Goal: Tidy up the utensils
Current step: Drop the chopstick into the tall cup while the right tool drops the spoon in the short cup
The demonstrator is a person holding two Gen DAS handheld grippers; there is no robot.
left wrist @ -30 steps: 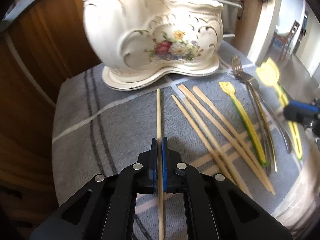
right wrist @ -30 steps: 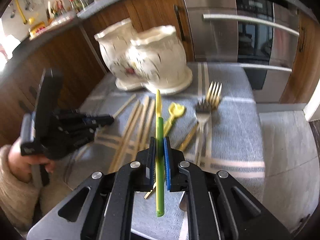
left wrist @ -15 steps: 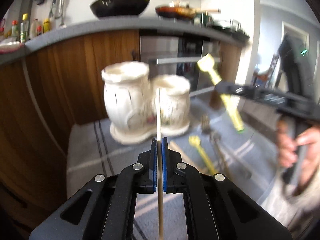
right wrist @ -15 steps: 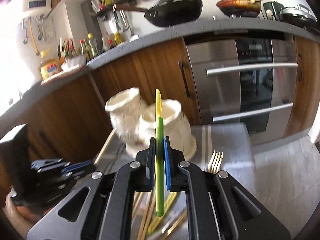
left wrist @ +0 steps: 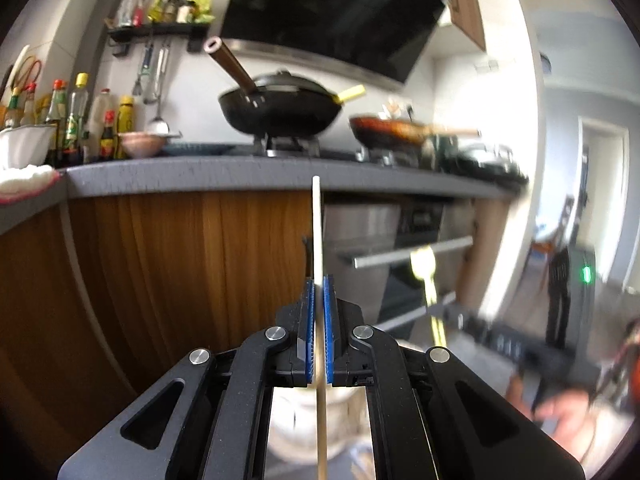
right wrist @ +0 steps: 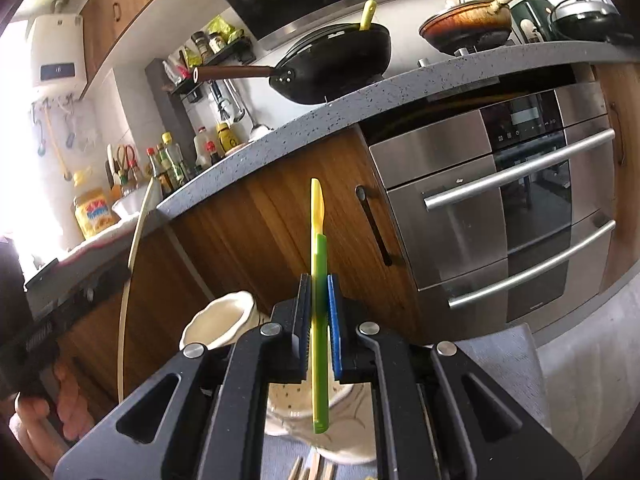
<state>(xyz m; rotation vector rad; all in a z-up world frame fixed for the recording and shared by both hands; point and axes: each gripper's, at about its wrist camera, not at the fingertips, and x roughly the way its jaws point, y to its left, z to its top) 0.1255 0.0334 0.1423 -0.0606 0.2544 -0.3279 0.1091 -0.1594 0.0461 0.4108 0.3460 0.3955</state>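
**Both jaws loaded, raised before the kitchen counter**

My left gripper [left wrist: 318, 280] is clamped on a pale wooden chopstick [left wrist: 317, 224], which stands upright through the centre of the frame. My right gripper [right wrist: 319, 280] pinches a green-and-yellow plastic utensil [right wrist: 319, 264], also upright at centre frame. The white ceramic holder [right wrist: 224, 318] sits low, left of centre, just behind my right fingers. A black wok [right wrist: 332, 66] rests on the counter at upper centre.

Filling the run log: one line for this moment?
left gripper: shut on chopstick | right gripper: shut on green-yellow utensil | ceramic holder: below
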